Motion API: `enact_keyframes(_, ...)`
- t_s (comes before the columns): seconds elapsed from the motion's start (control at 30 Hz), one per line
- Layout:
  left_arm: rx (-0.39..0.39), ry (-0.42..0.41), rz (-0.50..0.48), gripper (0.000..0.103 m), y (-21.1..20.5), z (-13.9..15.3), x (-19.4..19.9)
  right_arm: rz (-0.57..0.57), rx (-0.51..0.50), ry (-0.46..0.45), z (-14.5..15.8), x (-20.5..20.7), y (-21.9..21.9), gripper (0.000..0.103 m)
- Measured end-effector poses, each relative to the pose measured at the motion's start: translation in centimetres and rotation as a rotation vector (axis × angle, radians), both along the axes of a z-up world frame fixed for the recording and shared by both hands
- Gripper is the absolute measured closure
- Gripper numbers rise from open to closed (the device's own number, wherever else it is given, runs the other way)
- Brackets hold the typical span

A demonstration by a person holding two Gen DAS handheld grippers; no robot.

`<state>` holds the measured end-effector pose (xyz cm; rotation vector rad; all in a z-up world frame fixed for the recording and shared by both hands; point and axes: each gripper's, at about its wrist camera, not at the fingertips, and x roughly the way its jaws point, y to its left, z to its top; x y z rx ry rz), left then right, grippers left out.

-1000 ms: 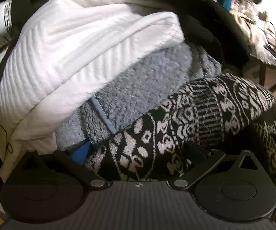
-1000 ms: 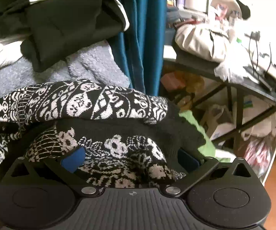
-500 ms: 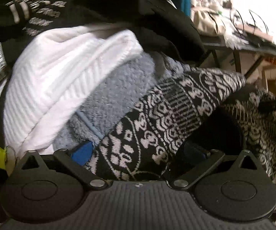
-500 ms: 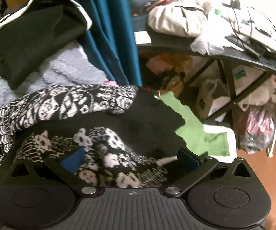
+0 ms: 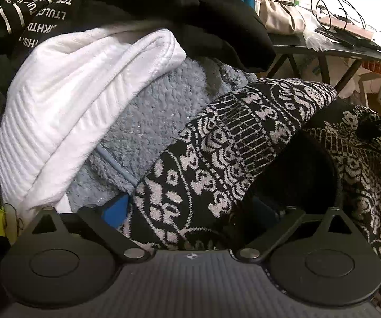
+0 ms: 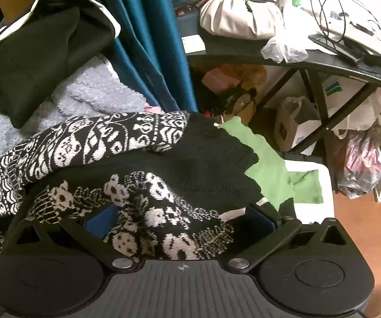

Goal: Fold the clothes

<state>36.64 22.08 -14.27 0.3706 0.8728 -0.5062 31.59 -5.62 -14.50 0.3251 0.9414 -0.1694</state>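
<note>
A black-and-white patterned knit sweater (image 5: 230, 145) lies across a heap of clothes. One fold of it runs down between the jaws of my left gripper (image 5: 190, 209). Those jaws stand wide and are closing, and the blue left pad (image 5: 116, 209) is just beside the knit. In the right wrist view the same sweater (image 6: 97, 143) is bunched between the jaws of my right gripper (image 6: 182, 220). These also stand wide, with both pads showing at the sides of the fabric. The plain black inner side of the sweater faces up there.
The heap holds a white ribbed garment (image 5: 71, 92), a grey fleece (image 5: 150, 122) and a black lettered garment (image 5: 190, 13). To the right are a green cloth (image 6: 267, 169) on a white box (image 6: 314, 185), a teal curtain (image 6: 150, 39), a cluttered black table (image 6: 322, 63) and plastic bags (image 6: 362, 164).
Both views have rolled and swung toward the table side. The sweater's fold has lifted off the grey fleece, and the green cloth has come into the right wrist view. The left jaws have narrowed slightly.
</note>
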Motion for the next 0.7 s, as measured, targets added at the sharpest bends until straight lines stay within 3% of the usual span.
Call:
enact_keyframes(0.07,-0.010,0.008,0.008,0.021,0.2,0.3,0.2,0.006,0.002,0.000,0.0,0.0,0.1,0.001)
enact_keyframes(0.17,-0.020,0.009,0.029,0.041,0.9,0.6,0.3,0.007,0.009,0.002,0.0,0.1,0.2,0.001)
enact_keyframes(0.23,-0.013,0.001,0.050,0.060,1.2,0.8,0.3,0.013,0.012,0.004,0.0,0.2,0.4,0.001)
enact_keyframes(0.33,-0.032,0.007,0.076,0.070,1.9,1.3,0.3,0.032,0.012,0.008,0.1,0.3,0.6,0.001)
enact_keyframes(0.47,-0.062,0.010,0.077,0.065,2.3,1.7,-0.1,0.045,0.011,0.013,0.4,0.4,0.6,0.001)
enact_keyframes(0.53,-0.040,-0.014,0.048,0.038,2.0,1.5,-0.8,0.045,0.014,0.014,0.3,0.3,0.5,0.001)
enact_keyframes(0.57,-0.023,-0.025,0.031,0.035,1.7,1.3,-1.2,0.045,0.016,0.015,0.3,0.3,0.4,0.001)
enact_keyframes(0.7,0.053,-0.063,-0.025,0.033,0.3,0.4,-2.3,0.045,0.018,0.017,0.3,0.1,0.4,0.001)
